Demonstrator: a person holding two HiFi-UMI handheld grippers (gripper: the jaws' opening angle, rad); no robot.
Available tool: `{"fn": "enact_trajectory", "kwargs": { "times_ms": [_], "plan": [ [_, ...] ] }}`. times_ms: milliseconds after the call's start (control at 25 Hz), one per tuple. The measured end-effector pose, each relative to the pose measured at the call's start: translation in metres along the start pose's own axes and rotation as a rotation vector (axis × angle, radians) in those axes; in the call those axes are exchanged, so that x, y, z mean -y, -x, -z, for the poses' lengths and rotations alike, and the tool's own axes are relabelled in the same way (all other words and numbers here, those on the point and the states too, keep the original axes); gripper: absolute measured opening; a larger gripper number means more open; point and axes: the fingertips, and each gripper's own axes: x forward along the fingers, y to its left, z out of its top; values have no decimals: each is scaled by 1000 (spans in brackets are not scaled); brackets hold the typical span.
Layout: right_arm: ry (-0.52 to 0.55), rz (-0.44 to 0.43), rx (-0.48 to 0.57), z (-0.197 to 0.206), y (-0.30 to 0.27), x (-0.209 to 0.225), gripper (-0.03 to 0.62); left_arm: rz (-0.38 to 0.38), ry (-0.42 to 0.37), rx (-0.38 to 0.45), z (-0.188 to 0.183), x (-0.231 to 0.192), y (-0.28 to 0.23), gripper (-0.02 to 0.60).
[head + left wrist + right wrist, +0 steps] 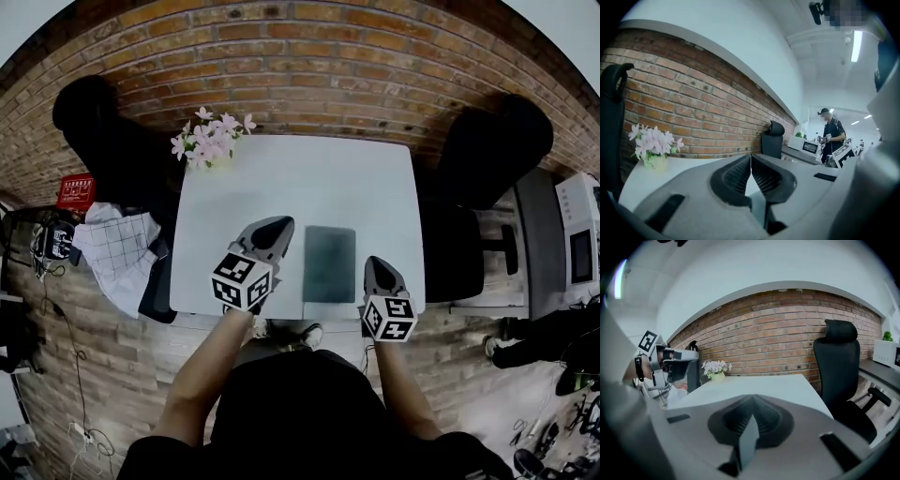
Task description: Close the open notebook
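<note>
A dark notebook (329, 263) lies closed and flat on the white table (281, 178), near its front edge. My left gripper (277, 226) hovers just left of the notebook, raised above the table, jaws shut with nothing between them; its ribbed pads (736, 176) meet at the tip. My right gripper (376, 264) hangs at the notebook's right edge, over the table's front corner, also shut and empty. Neither gripper touches the notebook. Neither gripper view shows the notebook: the left gripper (751, 158) and right gripper (752, 400) look out across the table toward the brick wall.
A pot of pink flowers (212, 144) stands at the table's far left corner. Black chairs (491, 148) (101, 120) flank the table. A checked cloth (116, 247) lies at the left. A person (832, 134) stands far off by a counter with a microwave (581, 239).
</note>
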Motion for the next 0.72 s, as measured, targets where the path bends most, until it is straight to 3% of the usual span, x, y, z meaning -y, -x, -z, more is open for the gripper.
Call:
{"fn": "enact_trajectory", "kwargs": {
  "times_ms": [360,720],
  "plan": [
    [82,-10,97,-55,13,-4,12,-102,-90,160,-92,-40,73,25],
    [39,-10,167,-90,29,-11,12,-215,-192,235,-131,-37,138,25]
  ]
}}
